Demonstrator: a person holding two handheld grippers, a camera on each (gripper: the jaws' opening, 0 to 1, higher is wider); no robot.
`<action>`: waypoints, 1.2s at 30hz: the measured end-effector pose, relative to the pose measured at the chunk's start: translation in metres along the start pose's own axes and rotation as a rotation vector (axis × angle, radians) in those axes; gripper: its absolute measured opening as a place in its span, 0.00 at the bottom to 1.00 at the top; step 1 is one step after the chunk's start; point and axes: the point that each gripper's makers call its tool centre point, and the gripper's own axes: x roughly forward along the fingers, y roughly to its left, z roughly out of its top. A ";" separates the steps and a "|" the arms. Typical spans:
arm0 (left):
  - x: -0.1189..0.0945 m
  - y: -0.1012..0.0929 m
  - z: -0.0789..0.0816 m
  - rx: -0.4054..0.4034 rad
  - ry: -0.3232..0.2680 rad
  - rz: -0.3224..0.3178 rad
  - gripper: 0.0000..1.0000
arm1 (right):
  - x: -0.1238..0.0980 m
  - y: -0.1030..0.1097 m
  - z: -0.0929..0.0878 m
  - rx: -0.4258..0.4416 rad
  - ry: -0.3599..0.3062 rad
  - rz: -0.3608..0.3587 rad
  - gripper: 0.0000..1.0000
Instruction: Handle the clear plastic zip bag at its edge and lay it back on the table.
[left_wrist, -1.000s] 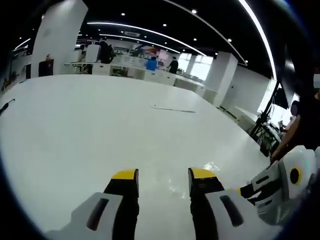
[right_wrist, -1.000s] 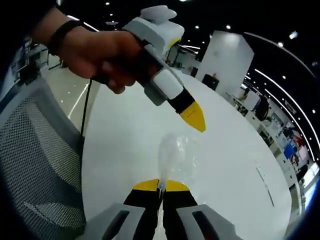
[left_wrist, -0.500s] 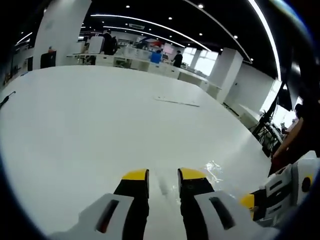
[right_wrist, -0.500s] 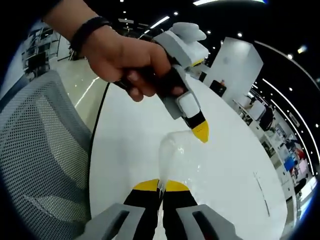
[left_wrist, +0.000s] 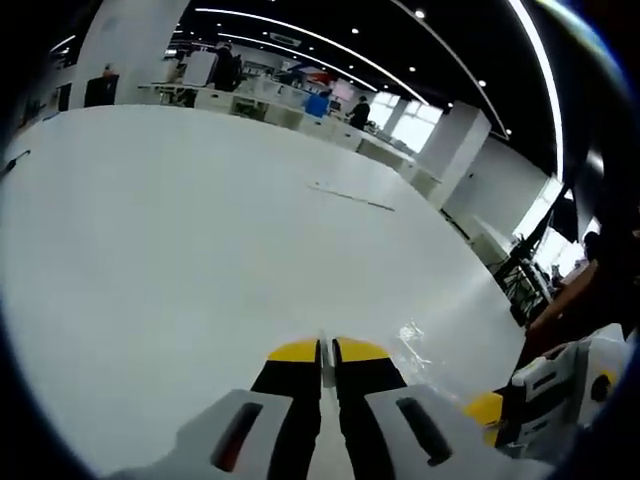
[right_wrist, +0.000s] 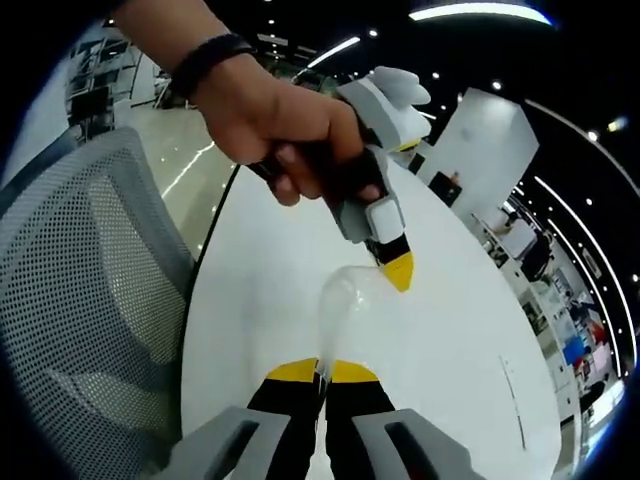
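White table (right_wrist: 460, 340); both claws pinch the bag (right_wrist: 352, 312).

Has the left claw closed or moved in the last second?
Yes. The left claw has shut on the bag edge, and in the right gripper view it has come down from above the table to the bag.

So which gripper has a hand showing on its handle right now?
The left gripper, seen in the right gripper view: a hand wraps its handle. Its fingers are shut on the clear zip bag.
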 end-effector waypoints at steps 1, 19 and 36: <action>0.000 0.000 0.000 0.000 0.000 -0.002 0.02 | 0.000 -0.001 -0.002 0.003 0.002 0.000 0.00; -0.014 0.001 -0.001 -0.105 -0.026 -0.037 0.01 | -0.001 -0.024 -0.030 0.064 0.052 -0.037 0.00; -0.023 0.003 -0.023 -0.195 -0.043 0.015 0.01 | 0.003 -0.044 -0.047 0.218 0.083 -0.048 0.12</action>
